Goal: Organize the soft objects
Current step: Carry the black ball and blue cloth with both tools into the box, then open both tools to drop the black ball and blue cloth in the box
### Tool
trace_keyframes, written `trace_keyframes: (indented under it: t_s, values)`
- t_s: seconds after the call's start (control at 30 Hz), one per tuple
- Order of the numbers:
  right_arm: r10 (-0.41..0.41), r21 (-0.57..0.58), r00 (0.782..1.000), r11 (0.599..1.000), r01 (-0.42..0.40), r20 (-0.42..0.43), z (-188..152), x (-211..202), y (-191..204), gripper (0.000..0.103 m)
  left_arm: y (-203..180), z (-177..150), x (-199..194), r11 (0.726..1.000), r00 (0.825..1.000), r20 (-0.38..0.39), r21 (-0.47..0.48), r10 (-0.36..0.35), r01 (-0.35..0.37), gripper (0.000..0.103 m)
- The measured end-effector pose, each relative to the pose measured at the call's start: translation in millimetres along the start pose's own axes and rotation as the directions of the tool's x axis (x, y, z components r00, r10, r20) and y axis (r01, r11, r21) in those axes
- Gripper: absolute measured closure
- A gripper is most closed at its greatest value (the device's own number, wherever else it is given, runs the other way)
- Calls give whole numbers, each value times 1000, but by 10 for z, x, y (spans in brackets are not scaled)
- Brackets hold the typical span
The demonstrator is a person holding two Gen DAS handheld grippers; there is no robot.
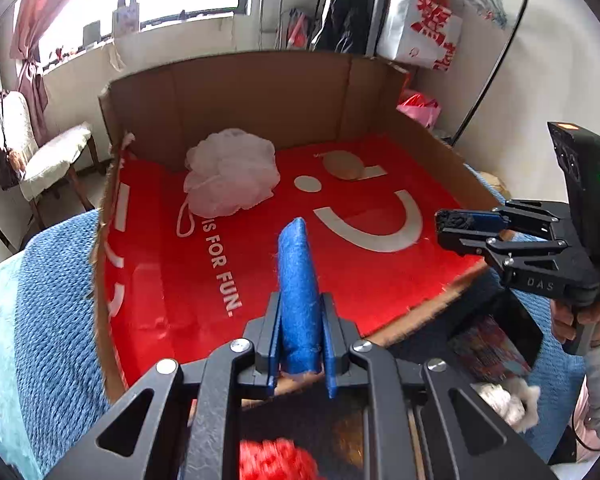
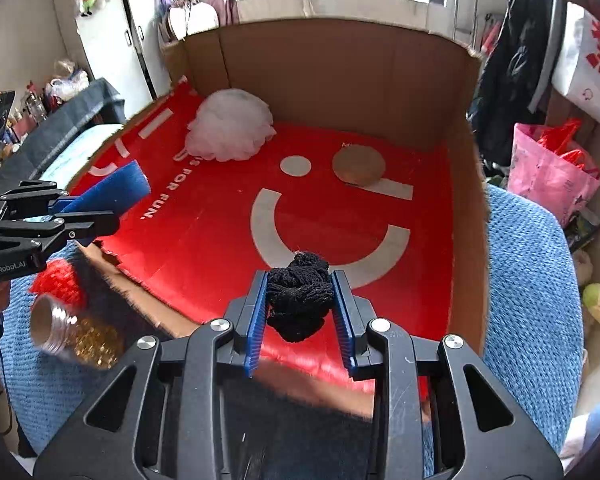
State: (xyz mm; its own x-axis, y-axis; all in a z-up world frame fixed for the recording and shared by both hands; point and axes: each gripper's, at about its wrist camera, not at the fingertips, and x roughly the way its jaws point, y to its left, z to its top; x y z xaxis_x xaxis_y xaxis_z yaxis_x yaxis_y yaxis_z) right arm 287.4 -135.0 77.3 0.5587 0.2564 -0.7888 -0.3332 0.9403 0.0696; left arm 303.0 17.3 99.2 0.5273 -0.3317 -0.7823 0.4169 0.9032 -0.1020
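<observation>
The left gripper (image 1: 300, 336) clamped a rolled blue felt cloth (image 1: 297, 280); the right gripper (image 2: 300, 312) pinched a black knitted wad (image 2: 298, 294), jaws partly open. Both wanted releasing low inside the red-floored cardboard box (image 2: 340, 64), clear of the white mesh pouf (image 2: 229, 128).

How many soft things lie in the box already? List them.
2: a white pouf at the back left, a tan puff at the back right. Some may be hidden.
</observation>
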Motion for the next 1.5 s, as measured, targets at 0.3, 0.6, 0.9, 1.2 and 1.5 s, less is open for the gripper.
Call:
trace_keyframes:
  t_s: [0.3,0.6,0.9,1.2,1.5]
  values:
    - [4,21,994,1000,-2,-107,71,319,-86,74,90,152,387,997,995,-80,-51,-60,56,85]
    - [-17,-2,992,1000,17,-126,68,405,-80,73,63,148,569,998,990,-130,-43,-53,48,82]
    - [-23,-31,992,999,19,-128,84,440,-43,72,72,165,685,999,988,-149,-41,-40,34,69]
    - [-24,-47,992,999,19,-126,79,420,-23,48,80,194,592,999,993,-113,-41,-21,17,46]
    - [-31,-59,996,998,26,-83,108,277,19,41,48,185,445,999,996,-80,-39,-32,29,32]
